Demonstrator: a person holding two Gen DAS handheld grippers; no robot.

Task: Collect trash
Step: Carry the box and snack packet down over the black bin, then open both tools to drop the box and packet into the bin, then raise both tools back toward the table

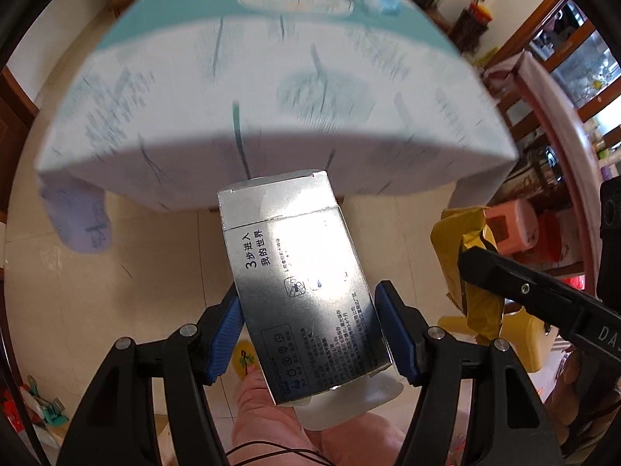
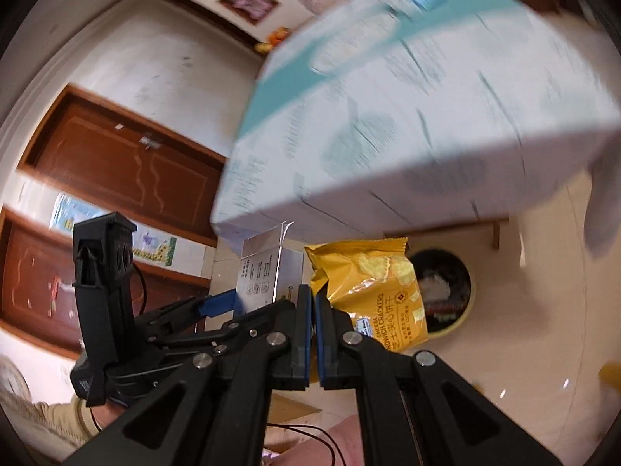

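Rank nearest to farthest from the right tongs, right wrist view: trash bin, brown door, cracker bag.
1. yellow cracker bag: pinched in the right tongs, just right of centre.
2. trash bin: on the floor behind the bag, to the right.
3. brown door: on the far wall, upper left.

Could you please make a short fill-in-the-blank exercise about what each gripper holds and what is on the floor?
1. The left gripper is shut on a ______ box with black print.
2. The right gripper pinches a cracker bag whose colour is ______.
3. Beyond the cracker bag, a round ______ stands on the floor.
4. The table above both items is covered with a white and ______ cloth.

Missing words: silver; yellow; bin; teal
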